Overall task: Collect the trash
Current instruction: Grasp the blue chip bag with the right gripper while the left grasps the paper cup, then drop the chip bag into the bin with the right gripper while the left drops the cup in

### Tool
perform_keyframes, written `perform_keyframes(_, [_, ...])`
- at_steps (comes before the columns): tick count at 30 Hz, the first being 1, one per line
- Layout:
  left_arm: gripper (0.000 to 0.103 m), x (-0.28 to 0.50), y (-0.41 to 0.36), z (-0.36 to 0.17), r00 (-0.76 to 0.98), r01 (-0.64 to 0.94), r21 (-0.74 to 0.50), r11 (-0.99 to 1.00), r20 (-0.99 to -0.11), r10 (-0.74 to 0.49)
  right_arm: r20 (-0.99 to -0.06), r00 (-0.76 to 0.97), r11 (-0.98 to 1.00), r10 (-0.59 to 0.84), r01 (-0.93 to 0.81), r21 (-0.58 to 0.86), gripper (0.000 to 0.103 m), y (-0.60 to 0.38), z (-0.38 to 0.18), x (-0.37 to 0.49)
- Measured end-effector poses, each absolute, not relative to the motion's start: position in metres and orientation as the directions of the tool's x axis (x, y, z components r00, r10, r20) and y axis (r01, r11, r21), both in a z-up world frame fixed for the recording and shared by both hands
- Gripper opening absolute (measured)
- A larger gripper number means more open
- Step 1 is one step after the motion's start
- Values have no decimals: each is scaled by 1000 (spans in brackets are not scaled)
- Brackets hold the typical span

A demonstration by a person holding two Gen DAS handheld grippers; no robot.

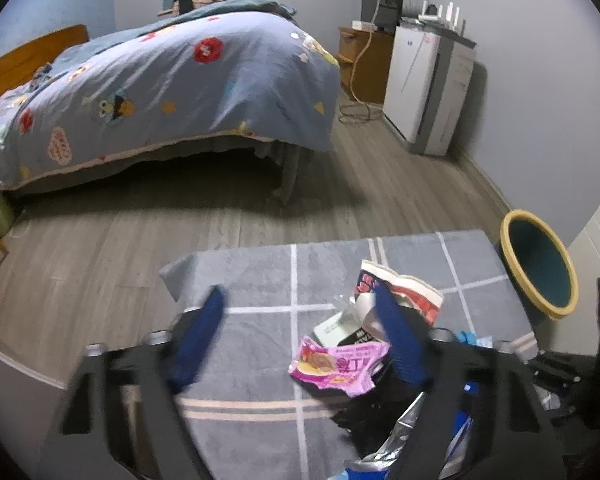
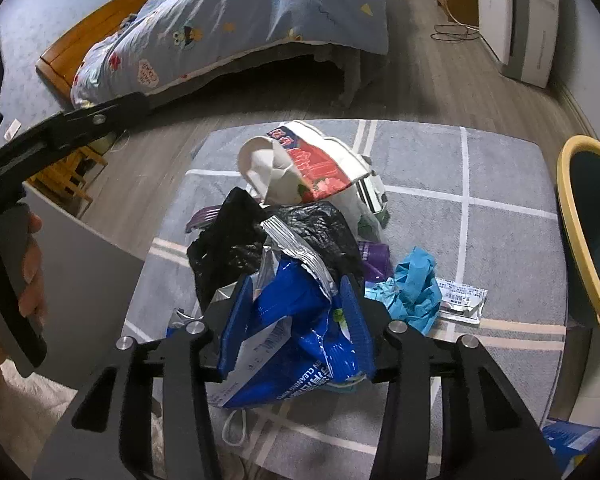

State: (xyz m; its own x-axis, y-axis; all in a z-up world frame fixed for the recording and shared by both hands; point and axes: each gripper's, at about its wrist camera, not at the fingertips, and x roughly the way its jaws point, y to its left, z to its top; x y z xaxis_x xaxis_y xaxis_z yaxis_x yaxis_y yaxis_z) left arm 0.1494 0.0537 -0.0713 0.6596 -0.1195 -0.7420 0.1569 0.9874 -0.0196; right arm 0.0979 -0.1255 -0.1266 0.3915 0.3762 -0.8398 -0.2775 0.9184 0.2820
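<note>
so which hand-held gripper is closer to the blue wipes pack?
Right. The right hand-held gripper has the blue wipes pack between its fingers; the left hand-held gripper sits over the pink wrapper, farther off.

Grey cloth [image 2: 496, 168] with white and beige grid lines. Blue-and-white wrapper [image 2: 296, 340], silver inside. Black bag [image 2: 236, 240]. Pink packet [image 1: 340, 364] with food print. White cup [image 2: 300, 164], red-and-blue print. Crumpled light-blue glove [image 2: 412, 288]. Teal bin [image 1: 540, 264], yellow rim. Blue duvet [image 1: 172, 92], cartoon birds, red flowers, yellow triangles. Grey wood-grain floor [image 1: 100, 248]. Blue pads [image 1: 200, 340] on black left gripper [image 1: 300, 340].
</note>
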Motion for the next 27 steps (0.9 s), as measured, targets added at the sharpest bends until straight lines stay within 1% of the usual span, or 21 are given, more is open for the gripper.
perform_keyframes(1, [63, 149, 52, -73, 658, 159, -15, 987, -744, -117, -837, 393, 916, 380, -284, 283, 41, -125, -122, 98])
perform_keyframes(2, [62, 150, 50, -73, 652, 167, -17, 986, -748, -124, -834, 394, 913, 386, -289, 287, 39, -127, -116, 97])
perform_keyframes(5, [62, 152, 43, -74, 642, 197, -36, 980, -750, -156, -832, 395, 909, 390, -308, 280, 37, -134, -92, 90])
perform_keyframes(9, [63, 170, 27, -81, 614, 232, -60, 971, -765, -194, -820, 431, 920, 376, -276, 277, 37, -165, -60, 85])
perform_keyframes(11, [68, 177, 21, -90, 591, 237, -78, 968, -780, -207, -820, 462, 937, 338, -245, 248, 37, -184, -47, 83])
perform_keyframes(14, [68, 188, 9, -104, 547, 258, -87, 962, -808, -219, -821, 499, 959, 278, -190, 210, 37, -213, -40, 85])
perform_keyframes(15, [69, 193, 4, -110, 527, 266, -94, 959, -819, -226, -818, 507, 961, 274, -168, 218, 37, -221, -39, 87])
perform_keyframes(17, [75, 199, -2, -119, 505, 270, -98, 958, -833, -227, -812, 520, 963, 267, -116, 242, 37, -240, -40, 95])
perform_keyframes(22, [78, 211, -21, -147, 435, 296, -80, 952, -876, -209, -802, 525, 950, 286, -45, 309, 37, -268, -47, 111])
perform_keyframes(24, [78, 214, -21, -156, 407, 294, -103, 950, -886, -222, -800, 521, 945, 297, -37, 326, 37, -271, -49, 109])
perform_keyframes(25, [77, 217, -20, -160, 391, 285, -116, 952, -892, -226, -801, 519, 944, 297, -37, 327, 37, -270, -50, 110])
perform_keyframes(26, [70, 216, -18, -162, 382, 279, -129, 952, -894, -233, -802, 519, 946, 295, -38, 323, 37, -270, -51, 111])
perform_keyframes(27, [66, 216, -16, -163, 375, 274, -146, 951, -894, -245, -803, 520, 947, 291, -39, 318, 37, -269, -51, 112])
